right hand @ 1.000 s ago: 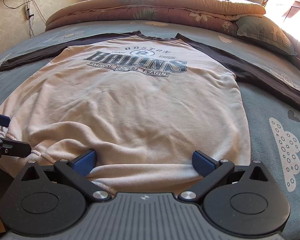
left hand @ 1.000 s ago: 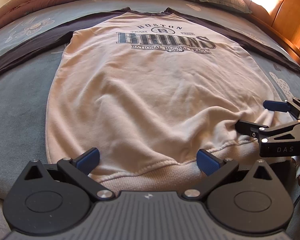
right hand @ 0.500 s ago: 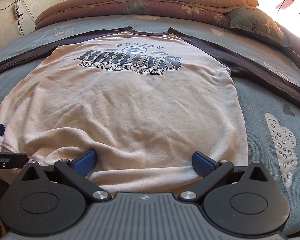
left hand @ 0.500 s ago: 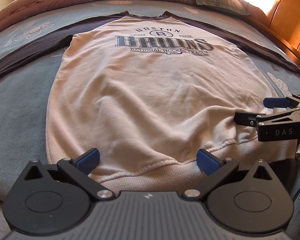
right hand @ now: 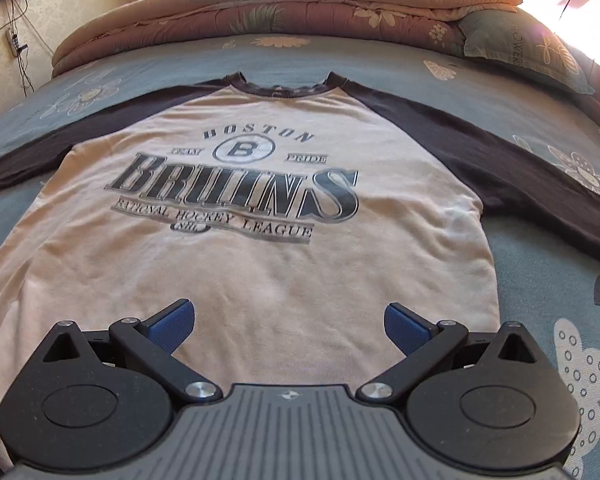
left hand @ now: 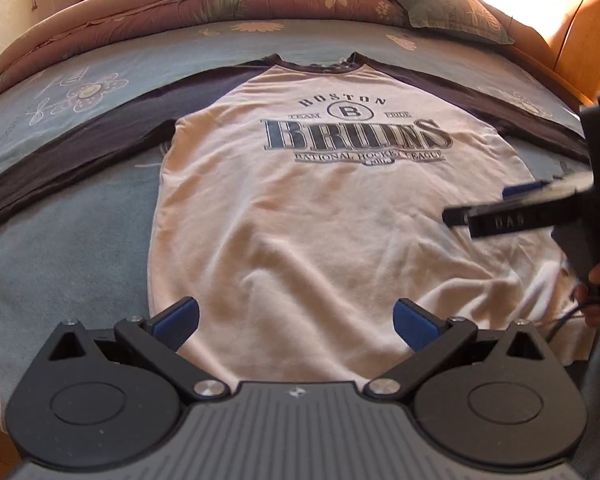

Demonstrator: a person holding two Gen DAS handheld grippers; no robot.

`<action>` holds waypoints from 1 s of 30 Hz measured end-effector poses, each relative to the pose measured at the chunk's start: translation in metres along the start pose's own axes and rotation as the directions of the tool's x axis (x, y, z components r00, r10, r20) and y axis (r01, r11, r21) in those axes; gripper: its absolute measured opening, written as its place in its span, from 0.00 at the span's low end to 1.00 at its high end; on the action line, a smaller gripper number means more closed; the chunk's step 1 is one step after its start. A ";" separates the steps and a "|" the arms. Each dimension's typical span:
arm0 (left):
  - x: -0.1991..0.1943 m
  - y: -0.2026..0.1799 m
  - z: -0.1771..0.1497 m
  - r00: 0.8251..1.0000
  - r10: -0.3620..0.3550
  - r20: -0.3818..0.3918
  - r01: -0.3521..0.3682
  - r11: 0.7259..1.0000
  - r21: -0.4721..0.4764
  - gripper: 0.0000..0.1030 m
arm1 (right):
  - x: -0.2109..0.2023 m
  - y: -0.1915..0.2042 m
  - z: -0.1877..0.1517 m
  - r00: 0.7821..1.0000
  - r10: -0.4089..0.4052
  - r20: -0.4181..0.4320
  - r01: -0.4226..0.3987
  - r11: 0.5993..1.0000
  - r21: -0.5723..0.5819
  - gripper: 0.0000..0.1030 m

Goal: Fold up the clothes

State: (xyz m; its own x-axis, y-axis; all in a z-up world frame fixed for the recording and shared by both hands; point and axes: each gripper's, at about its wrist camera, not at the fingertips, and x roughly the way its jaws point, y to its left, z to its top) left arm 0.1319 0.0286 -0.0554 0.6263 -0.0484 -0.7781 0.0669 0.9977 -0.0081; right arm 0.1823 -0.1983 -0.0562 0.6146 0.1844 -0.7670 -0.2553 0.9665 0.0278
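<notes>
One shirt (left hand: 320, 220), two spread grippers (left hand: 296, 320)

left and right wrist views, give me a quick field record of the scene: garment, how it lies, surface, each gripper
garment: cream raglan sweatshirt with dark sleeves and a Boston Bruins print
lay: spread flat, front up, sleeves out to both sides, collar at the far end
surface: blue floral bedspread
behind it: folded quilt and a pillow
left gripper: open, above the hem, holding nothing
right gripper: open, above the lower body of the shirt, holding nothing
folding: not yet begun
</notes>
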 end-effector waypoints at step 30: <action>0.150 0.022 0.132 0.987 -0.131 -0.098 0.124 0.990 -0.071 0.99 | 0.002 -0.002 -0.013 1.000 0.013 -0.008 -0.013 0.998 -0.065 1.00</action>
State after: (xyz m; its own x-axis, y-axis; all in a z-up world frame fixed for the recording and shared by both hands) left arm 0.3293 0.0372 -0.0893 0.5330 -0.1733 -0.8282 0.0884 0.9848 -0.1493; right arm 0.1743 -0.2019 -0.0656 0.6056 0.1952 -0.7715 -0.3112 0.9503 -0.0039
